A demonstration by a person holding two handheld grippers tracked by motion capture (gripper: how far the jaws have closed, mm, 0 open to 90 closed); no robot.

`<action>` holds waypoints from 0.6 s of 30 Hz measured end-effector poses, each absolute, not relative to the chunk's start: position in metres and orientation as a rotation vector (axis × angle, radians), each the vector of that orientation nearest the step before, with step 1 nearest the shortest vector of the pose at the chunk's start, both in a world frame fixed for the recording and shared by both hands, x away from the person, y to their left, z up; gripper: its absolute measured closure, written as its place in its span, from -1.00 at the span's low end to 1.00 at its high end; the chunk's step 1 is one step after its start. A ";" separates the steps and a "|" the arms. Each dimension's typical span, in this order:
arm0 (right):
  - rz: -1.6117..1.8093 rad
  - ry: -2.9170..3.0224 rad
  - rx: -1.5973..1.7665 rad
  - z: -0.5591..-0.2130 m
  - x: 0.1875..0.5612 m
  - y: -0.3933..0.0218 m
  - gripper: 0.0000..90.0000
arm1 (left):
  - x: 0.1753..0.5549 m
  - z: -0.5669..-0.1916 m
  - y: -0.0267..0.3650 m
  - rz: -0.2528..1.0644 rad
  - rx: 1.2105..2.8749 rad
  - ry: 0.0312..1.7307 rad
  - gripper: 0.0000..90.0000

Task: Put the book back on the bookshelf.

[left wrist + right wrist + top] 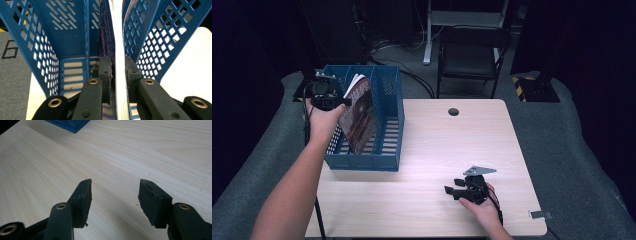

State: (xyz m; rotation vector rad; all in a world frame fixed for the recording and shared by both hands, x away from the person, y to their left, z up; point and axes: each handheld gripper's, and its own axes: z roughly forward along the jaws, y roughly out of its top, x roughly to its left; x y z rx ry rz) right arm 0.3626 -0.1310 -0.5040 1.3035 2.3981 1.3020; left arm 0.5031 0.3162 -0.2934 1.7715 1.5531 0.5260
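Observation:
A blue slotted file rack (388,125) stands at the table's left rear. A magazine (359,112) with a dark red cover leans upright in its middle slot. My left gripper (344,101) is at the magazine's upper edge, held above the rack. In the left gripper view the jaws (117,65) close on the magazine (119,37), both pads against its sides, between the rack's walls (72,32). My right gripper (452,192) rests low near the table's front right, pointing left. Its jaws (115,192) stand open over bare wood with nothing between them.
The light wooden table (452,145) has a round cable hole (453,111) near its back edge and a small metal tag (539,215) at the front right corner. A dark folding chair (472,55) stands behind the table. The rack's corner (70,123) shows far off.

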 end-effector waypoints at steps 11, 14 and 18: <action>1.305 2.398 1.300 -0.505 0.363 -0.130 -0.03 | 0.495 -0.290 0.321 0.529 1.773 1.549 0.73; 1.301 2.397 1.297 -0.505 0.363 -0.131 -0.03 | 0.494 -0.289 0.321 0.516 1.776 1.551 0.73; 1.304 2.399 1.305 -0.505 0.363 -0.130 -0.03 | 0.491 -0.287 0.321 0.520 1.790 1.546 0.73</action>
